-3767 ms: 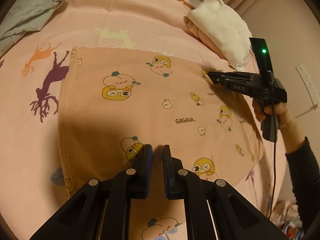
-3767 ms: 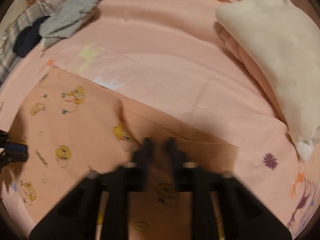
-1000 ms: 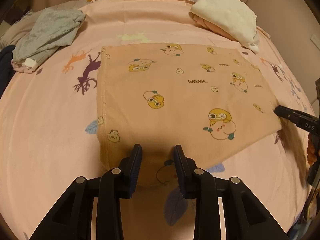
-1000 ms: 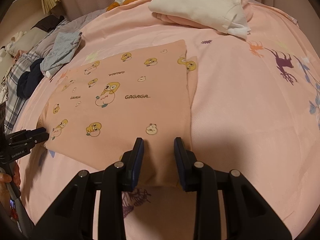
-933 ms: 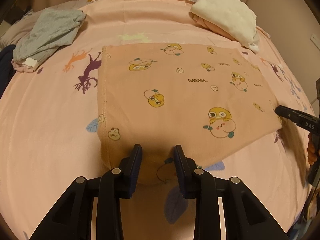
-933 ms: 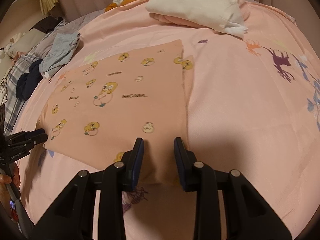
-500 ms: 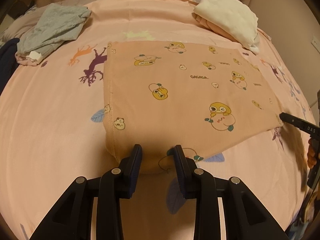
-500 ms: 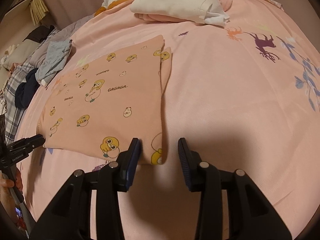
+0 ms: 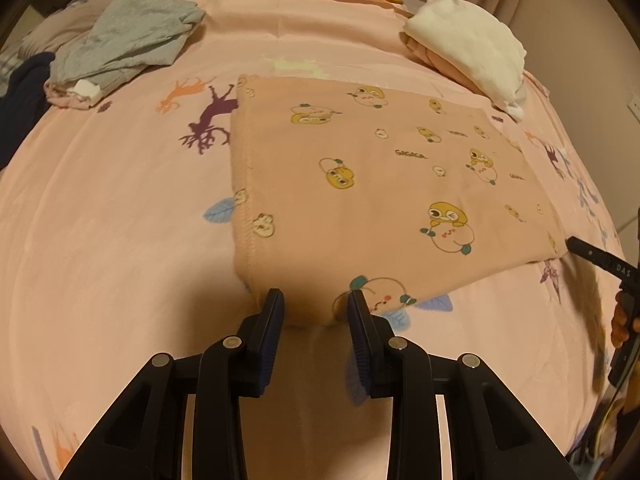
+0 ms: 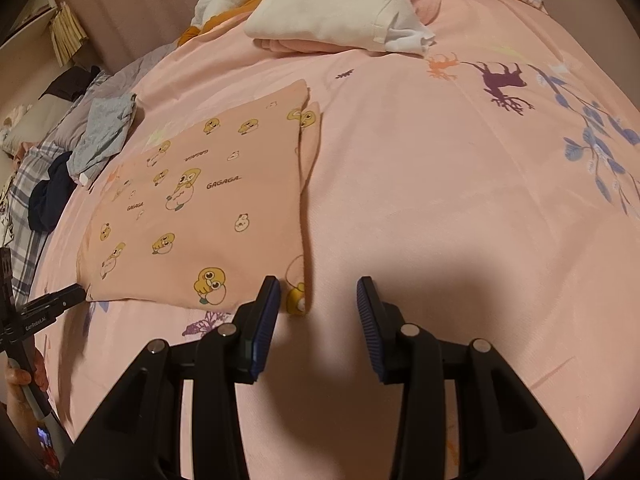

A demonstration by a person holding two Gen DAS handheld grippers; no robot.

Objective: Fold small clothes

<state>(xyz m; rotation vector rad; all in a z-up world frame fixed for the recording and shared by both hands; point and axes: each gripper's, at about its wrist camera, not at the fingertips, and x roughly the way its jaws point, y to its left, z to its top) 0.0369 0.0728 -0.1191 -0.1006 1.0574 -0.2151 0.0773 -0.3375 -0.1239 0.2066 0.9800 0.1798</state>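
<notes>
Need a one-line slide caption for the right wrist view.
Right gripper open just off the near corner of the folded duck-print garment on the pink bedsheet; left gripper at its opposite corner.

The peach cartoon-print garment (image 9: 372,184) lies folded flat, its near corner between the parted left tongs (image 9: 316,312) and just left of the right tongs (image 10: 318,300).

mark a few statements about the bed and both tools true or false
1. The left tool is open. True.
2. The right tool is clamped on the peach cartoon garment. False: it is open and grips nothing.
3. The garment lies flat on the pink bedsheet. True.
4. The white folded garment lies on top of the peach cartoon garment. False: it sits apart, farther back on the bed.
5. The grey garment lies crumpled. True.
</notes>
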